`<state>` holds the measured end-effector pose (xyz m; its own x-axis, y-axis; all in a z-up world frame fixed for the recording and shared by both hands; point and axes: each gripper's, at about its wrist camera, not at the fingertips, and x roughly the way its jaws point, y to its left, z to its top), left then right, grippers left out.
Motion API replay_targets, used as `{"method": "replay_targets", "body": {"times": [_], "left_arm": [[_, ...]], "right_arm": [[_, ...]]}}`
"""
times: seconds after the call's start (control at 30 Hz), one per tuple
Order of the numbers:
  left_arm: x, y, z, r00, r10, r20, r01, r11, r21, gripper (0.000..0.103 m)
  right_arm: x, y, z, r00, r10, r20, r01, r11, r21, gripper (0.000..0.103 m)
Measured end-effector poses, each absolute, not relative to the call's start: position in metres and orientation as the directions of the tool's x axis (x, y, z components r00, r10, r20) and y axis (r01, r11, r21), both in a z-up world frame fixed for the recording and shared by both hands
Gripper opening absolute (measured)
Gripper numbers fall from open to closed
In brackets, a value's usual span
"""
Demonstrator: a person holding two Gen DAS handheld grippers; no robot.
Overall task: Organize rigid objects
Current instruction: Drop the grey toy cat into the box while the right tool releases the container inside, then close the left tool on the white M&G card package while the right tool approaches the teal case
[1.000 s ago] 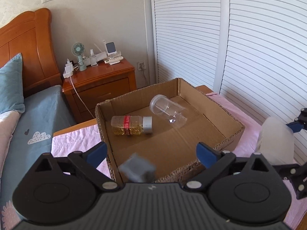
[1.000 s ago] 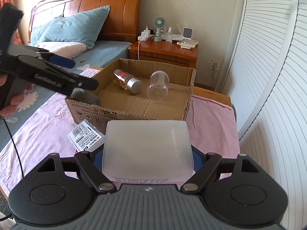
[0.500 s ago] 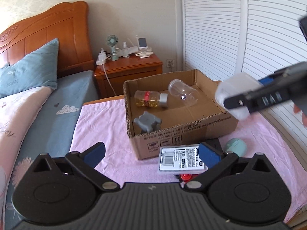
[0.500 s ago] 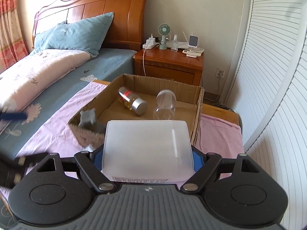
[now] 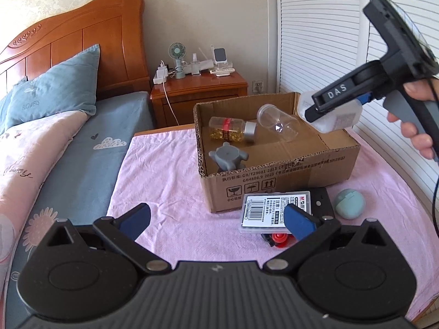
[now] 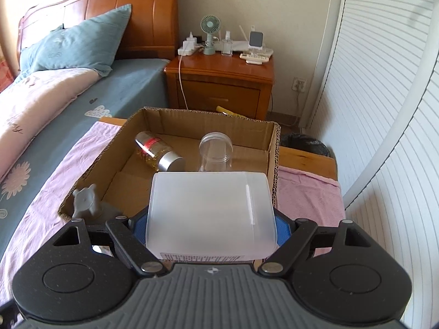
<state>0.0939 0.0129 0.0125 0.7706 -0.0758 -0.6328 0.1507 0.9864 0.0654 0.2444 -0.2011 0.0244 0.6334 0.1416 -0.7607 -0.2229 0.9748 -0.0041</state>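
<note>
Right gripper [image 6: 211, 224] clamped on a frosted white plastic container [image 6: 211, 208], blue pads pressed on both its sides; held in the air above the right end of the cardboard box [image 5: 290, 175]. Side of the gripper reads "DAS" in the left wrist view. Container has a printed label strip at its near end, text too small to read

Left gripper [image 5: 216, 220] jaws apart, nothing between them, hovering over the pink cloth [image 5: 164, 170] in front of the box

Inside the box:
- glass bottle [image 5: 231, 131] with yellow contents, red-and-white label band, silver cap, lying on its side near the back wall
- clear plastic jar [image 5: 278, 122] on its side just right of the bottle
- grey knob-shaped part [image 5: 227, 159] in the near left corner

Box front has a black print: "GB/T29601 2013" and a second line starting "GB4806.9 2023", both running on in Chinese text I can't read, plus handling symbols (fragile glass, umbrella, up arrows)

On the cloth just in front of the box: flat plastic case [image 5: 277, 212] with a barcode label, red logo reads "M&G", rest is small Chinese print. Black device [image 5: 323, 201] partly under it, red piece [image 5: 277, 238] at its near edge, teal round object [image 5: 349, 203] to the right

Pillow [image 5: 52, 93] on the bed is printed "FLOWERS"
</note>
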Motion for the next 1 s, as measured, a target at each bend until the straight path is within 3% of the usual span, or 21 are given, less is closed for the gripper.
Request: {"method": "replay_targets", "body": {"times": [0.1, 0.2, 1.0], "left_arm": [[0.095, 0.014, 0.011, 0.765, -0.085, -0.638, 0.158, 0.986, 0.058, 0.102], [0.096, 0.014, 0.008, 0.759, -0.091, -0.645, 0.165, 0.985, 0.056, 0.102], [0.073, 0.005, 0.028, 0.783, -0.108, -0.613, 0.203, 0.975, 0.088, 0.102]], "right_arm": [[0.253, -0.197, 0.021, 0.635, 0.123, -0.763, -0.209, 0.978, -0.015, 0.088], [0.255, -0.194, 0.021, 0.653, 0.112, -0.749, -0.207, 0.978, -0.035, 0.103], [0.200, -0.209, 0.026, 0.631, 0.118, -0.767, -0.178, 0.984, 0.004, 0.103]]}}
